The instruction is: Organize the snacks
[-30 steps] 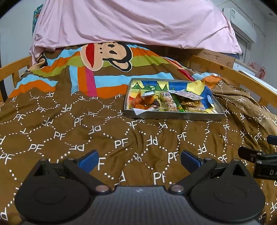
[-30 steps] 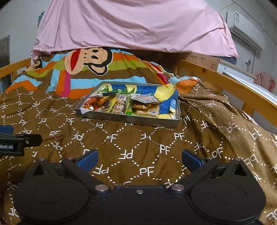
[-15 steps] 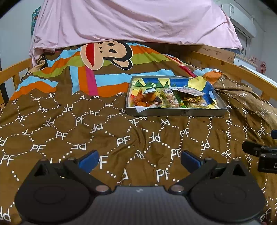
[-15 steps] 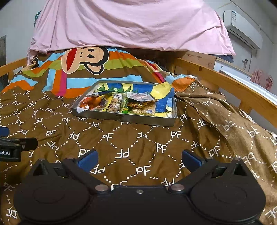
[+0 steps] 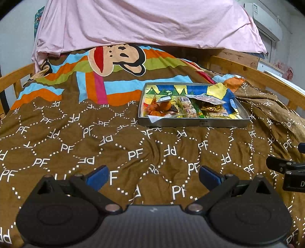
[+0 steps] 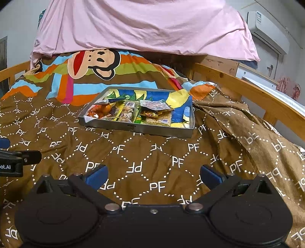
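While snacks (image 5: 183,108) fill the tray (image 5: 192,122), both claws gape empty.

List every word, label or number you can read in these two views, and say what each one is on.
"PF": repeated in white all over the brown quilt, some copies mirrored.
"ot.AI": white, cut off by the frame edge, on the left gripper as seen in the right wrist view.
"D": a cut-off white letter on the right gripper in the left wrist view.
Labels on the snack packets in the metal tray: too small to read.
Sticker on the air conditioner: blurred, unreadable.

Even indoor light, sharp, fisheye-bent edges.
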